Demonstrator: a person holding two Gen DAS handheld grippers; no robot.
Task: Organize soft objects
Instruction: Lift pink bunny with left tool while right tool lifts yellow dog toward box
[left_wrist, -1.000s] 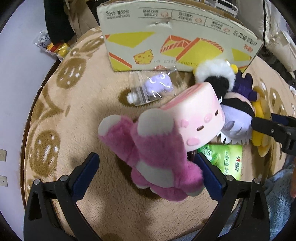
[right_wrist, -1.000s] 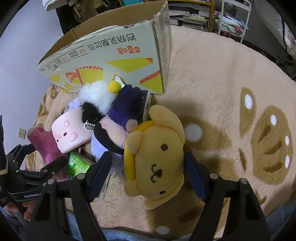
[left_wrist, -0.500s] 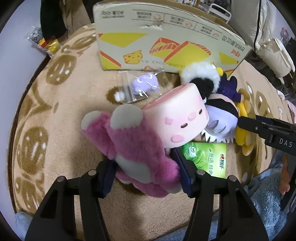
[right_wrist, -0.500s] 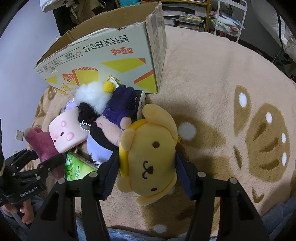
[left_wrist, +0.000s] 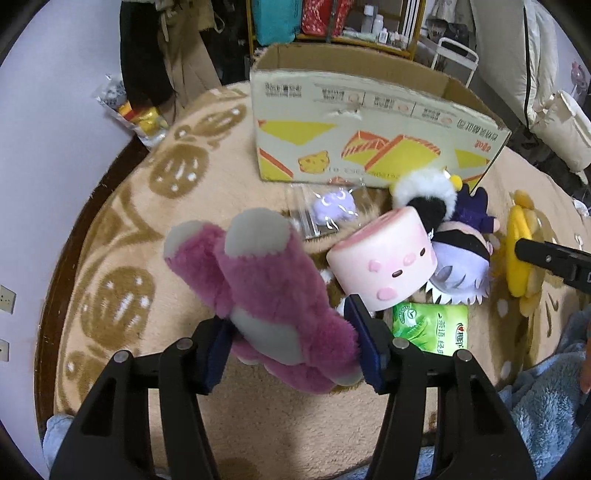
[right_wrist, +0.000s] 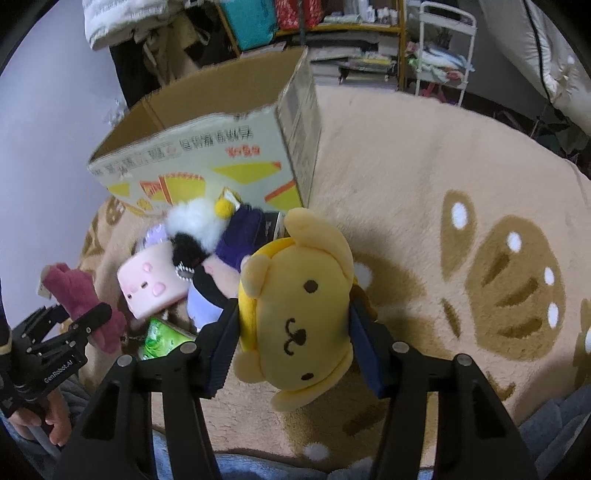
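Observation:
My left gripper (left_wrist: 291, 345) is shut on a pink plush bear (left_wrist: 266, 295), lifted off the rug with its feet pointing away; the same bear (right_wrist: 81, 302) shows at the far left of the right wrist view. My right gripper (right_wrist: 291, 350) is shut on a yellow plush dog (right_wrist: 295, 310), squeezed between the blue pads and raised above the rug. On the rug between them lie a pink cube plush (left_wrist: 384, 273), a purple-and-white doll (left_wrist: 458, 258), a black-and-white pompom (left_wrist: 424, 195) and a small lilac toy in a clear bag (left_wrist: 332, 206). An open cardboard box (left_wrist: 369, 147) stands behind them.
A green tissue pack (left_wrist: 432, 328) lies under the pink cube. The round tan rug (right_wrist: 461, 184) with brown prints stretches to the right. Shelves and a white cart (right_wrist: 436, 44) stand beyond the box. A snack bag (left_wrist: 136, 114) lies at the rug's left edge. Blue fabric (left_wrist: 546, 387) covers the near right.
Both grippers closed onto their plush toys, the left on the pink bear, the right on the yellow dog, then lifted them off the rug, so more of the box's inside shows.

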